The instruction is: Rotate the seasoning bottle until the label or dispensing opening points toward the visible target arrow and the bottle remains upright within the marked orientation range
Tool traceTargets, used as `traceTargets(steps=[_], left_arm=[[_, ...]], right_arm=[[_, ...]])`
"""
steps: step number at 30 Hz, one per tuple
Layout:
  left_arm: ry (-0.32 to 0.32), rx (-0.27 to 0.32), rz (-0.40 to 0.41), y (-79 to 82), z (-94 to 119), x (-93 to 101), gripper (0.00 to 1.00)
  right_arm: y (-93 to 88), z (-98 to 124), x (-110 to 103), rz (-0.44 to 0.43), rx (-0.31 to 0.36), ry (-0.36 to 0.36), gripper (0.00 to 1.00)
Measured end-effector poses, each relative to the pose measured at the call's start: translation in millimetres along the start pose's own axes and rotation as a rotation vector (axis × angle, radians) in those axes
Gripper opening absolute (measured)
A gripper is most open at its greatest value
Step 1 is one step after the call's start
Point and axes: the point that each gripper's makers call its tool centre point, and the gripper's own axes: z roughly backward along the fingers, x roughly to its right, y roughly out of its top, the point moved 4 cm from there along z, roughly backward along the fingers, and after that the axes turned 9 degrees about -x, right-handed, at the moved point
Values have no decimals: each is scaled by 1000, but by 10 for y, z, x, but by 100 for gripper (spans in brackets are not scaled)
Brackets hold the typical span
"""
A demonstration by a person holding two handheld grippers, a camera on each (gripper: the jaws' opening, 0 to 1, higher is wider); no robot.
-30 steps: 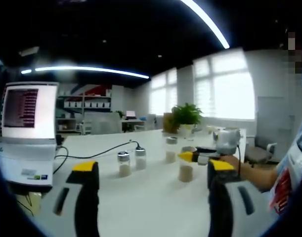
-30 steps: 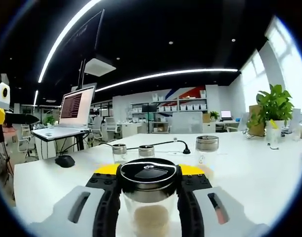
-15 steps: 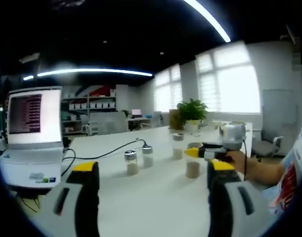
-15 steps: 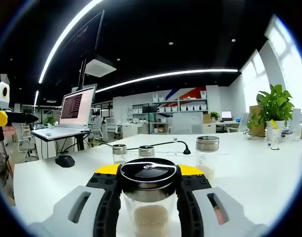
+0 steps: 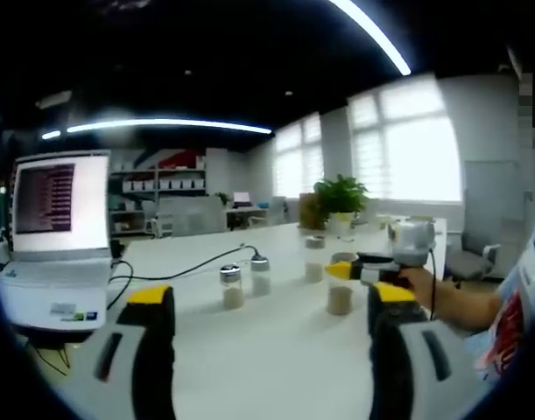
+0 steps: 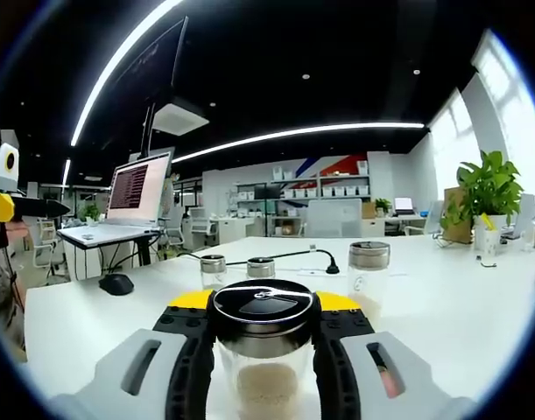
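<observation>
The white worktop (image 6: 442, 315) carries everything here, with an open laptop (image 5: 52, 236) at about nine o'clock in the left gripper view and a potted plant (image 6: 484, 197) off toward two o'clock in the right gripper view. Three other glass shakers stand well apart from the work: a taller jar (image 6: 367, 273) at one o'clock beyond the right tongs, and two small ones (image 6: 213, 269) at eleven o'clock, near a black cable (image 6: 289, 255). The seasoning bottle (image 6: 263, 354) stands upright near the middle of the worktop, at six o'clock in the right gripper view, and the right tongs (image 6: 263, 337) are clamped on its glass body just under the black flip-top cap (image 6: 263, 308). The left tongs (image 5: 271, 306) hang spread and empty, well short of the bottle. I can make out no target arrow on the worktop (nor a label on the glass), so the cap's dispensing flap is the best guide. To do the turn well, I would roll the wrist about the bottle's own axis, keep its base flat or barely lifted, hold the squeeze steady, and let go only once it stands square.
</observation>
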Motion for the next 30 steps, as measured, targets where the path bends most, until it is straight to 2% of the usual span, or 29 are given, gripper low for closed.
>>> traceTargets(steps=[9,13,18,23,30], left_arm=[[-6,8,-3,19,17,12,97],[-28,36,8,62,21,49,97],[1,21,-20,51,48,50,97],[-21,48,-9,80,71,65,94],[-42,40,-8,70,53,80,94]], right_arm=[[4,-3,6,18,-20,17,42],[-10,4,17,17,7,29,42],[0,0,14,20,8,33,42],[-2,8,3,22,7,36,42],[-2,14,1,27,-5,63,42]])
